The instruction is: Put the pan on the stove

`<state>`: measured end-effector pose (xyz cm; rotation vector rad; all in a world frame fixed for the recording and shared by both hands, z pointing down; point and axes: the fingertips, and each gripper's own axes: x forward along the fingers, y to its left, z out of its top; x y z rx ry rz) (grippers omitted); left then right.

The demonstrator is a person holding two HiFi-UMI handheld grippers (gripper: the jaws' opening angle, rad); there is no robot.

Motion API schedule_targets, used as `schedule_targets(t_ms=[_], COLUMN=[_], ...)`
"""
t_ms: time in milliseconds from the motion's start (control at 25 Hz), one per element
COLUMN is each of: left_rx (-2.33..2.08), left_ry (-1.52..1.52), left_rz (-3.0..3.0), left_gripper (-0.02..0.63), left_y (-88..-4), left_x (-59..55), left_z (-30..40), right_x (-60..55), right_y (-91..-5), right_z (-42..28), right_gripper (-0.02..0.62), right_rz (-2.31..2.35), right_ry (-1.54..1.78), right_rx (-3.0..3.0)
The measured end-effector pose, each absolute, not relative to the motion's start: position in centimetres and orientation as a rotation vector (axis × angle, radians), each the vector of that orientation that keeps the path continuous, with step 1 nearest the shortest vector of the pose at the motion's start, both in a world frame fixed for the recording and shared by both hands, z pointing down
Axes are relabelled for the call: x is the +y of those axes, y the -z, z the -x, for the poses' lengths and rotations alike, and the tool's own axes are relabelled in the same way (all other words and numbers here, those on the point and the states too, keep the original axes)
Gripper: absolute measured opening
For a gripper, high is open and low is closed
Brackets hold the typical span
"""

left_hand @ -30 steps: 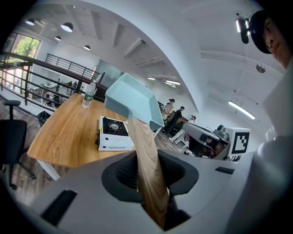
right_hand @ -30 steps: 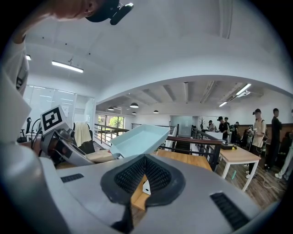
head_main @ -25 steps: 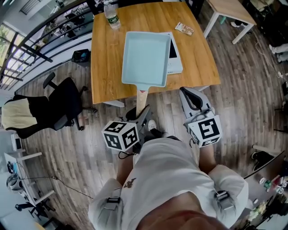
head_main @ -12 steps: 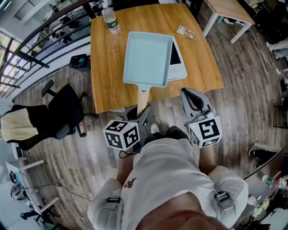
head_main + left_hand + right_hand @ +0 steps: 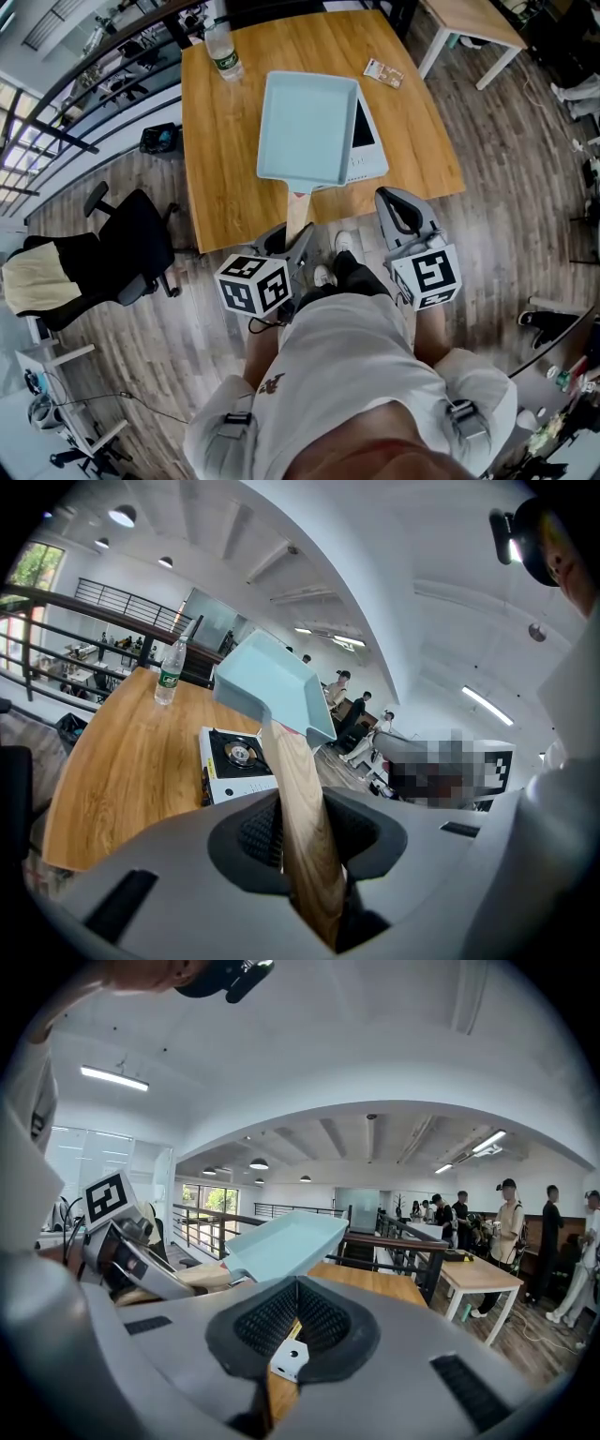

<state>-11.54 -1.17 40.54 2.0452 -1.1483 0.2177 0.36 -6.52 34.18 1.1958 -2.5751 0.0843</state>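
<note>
Pan handle sits clamped between left gripper's jaws.

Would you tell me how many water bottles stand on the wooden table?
1: the water bottle stands at the far left corner of the wooden table. The pan may hide more.

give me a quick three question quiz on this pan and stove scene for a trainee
1. Which tool grips the pan by its wooden handle? A left, B right, C both.
2. True or false: the pan rests flat on the stove.
3. What stands at the far left corner of the table?
Key: 1 A, the left tool. 2 False, it is held up over the stove. 3 A water bottle.
</note>
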Motion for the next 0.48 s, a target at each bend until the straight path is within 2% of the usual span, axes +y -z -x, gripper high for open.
schedule_targets(t_ms=[480], left_rx=[-1.167], left_ry=[-0.237], left_rz=[-1.990], left_gripper=[0.113], left_y=[-42.0], left_x=[-6.1], left_z=[10.5], right_x=[-12.5], right_y=[-35.3], right_z=[-0.9], right_gripper=[0.021], right_rz=[-1.140], right_ry=[-0.118], right_rx=[-2.596])
